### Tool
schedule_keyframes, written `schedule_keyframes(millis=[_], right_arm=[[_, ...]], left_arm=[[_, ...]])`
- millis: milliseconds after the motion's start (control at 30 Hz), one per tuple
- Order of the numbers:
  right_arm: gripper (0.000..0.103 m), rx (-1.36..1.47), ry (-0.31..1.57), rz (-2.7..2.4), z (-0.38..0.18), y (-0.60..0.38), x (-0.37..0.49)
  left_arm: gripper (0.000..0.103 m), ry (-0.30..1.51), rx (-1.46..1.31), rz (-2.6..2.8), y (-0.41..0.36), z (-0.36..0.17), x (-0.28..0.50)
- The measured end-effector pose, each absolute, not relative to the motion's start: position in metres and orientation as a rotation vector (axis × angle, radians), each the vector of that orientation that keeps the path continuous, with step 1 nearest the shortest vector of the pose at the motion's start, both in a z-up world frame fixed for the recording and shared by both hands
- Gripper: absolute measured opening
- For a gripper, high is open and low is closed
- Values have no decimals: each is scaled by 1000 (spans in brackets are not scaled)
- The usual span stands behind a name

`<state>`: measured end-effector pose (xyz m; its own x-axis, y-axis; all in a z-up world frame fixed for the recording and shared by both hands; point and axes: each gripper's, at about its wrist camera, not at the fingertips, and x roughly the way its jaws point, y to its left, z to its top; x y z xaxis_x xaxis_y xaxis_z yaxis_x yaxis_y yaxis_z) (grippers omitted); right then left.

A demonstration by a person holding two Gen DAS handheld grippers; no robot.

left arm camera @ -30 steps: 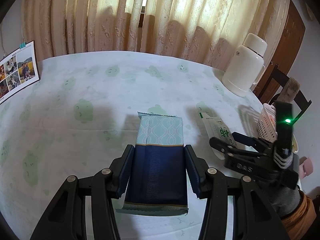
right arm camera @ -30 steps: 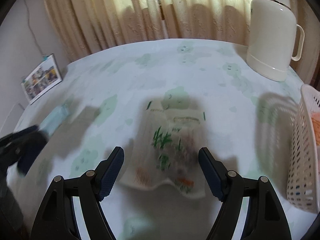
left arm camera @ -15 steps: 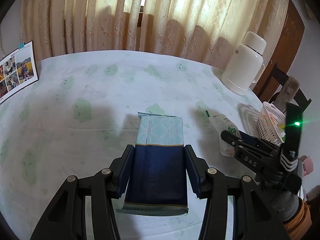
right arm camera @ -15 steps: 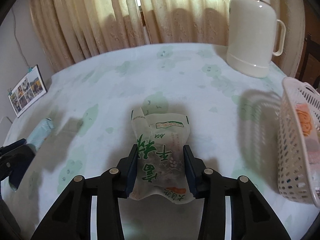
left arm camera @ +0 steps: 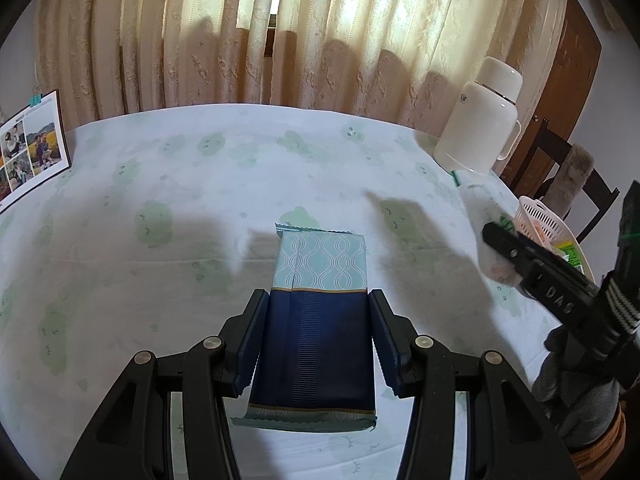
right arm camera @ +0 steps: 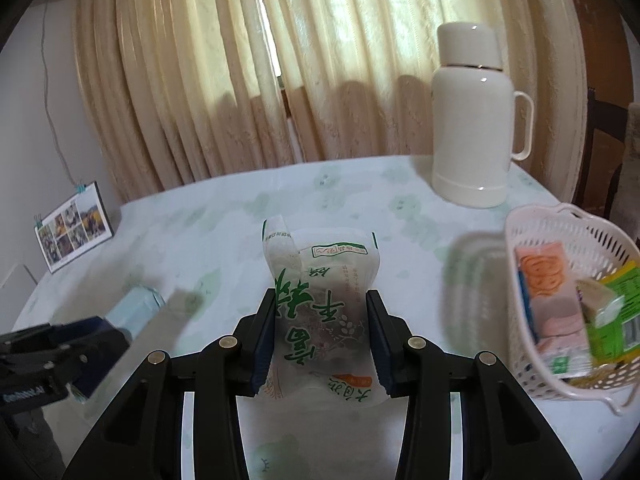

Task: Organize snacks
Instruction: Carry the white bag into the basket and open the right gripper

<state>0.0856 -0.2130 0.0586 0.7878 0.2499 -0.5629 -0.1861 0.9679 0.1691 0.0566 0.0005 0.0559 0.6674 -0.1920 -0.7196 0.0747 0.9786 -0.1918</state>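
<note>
Beside the basket (right arm camera: 520,232), right gripper (right arm camera: 320,344) jaws, just closed, clamp the clear snack bag (right arm camera: 320,300); left gripper (left arm camera: 316,344) jaws clamp the blue packet (left arm camera: 316,344).

Both rigs look the same: the black plastic left gripper (left arm camera: 316,344) and black plastic right gripper (right arm camera: 321,338) have angular linkage arms with round silver screws at the pivots and dark blue ribbed pads (left arm camera: 251,342) on the fingers. Seen from the left wrist, the right one has raised "DAS" lettering, a green light, and a grey glove (left arm camera: 576,396) with an orange-brown cuff (left arm camera: 600,446).
</note>
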Motion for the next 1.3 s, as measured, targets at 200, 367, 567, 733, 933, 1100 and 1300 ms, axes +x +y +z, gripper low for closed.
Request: schedule_keyframes(millis=[200, 367, 567, 733, 933, 1100, 1300], right_arm=[[43, 126, 586, 214, 70, -223, 82], [43, 127, 554, 184, 80, -233, 76], [43, 143, 524, 141, 88, -249, 70], [43, 152, 503, 94, 95, -265, 66], [43, 164, 486, 22, 99, -289, 63], [43, 182, 488, -52, 96, -311, 64], [43, 212, 502, -112, 88, -334, 66]], left_arm=[[46, 828, -143, -153, -2, 55, 57], [46, 829, -140, -153, -2, 54, 57], [46, 830, -137, -153, -3, 54, 57], [46, 831, -137, -153, -3, 54, 57], [46, 833, -132, -153, -4, 52, 57], [46, 837, -125, -152, -7, 50, 57], [46, 845, -118, -150, -7, 48, 58]])
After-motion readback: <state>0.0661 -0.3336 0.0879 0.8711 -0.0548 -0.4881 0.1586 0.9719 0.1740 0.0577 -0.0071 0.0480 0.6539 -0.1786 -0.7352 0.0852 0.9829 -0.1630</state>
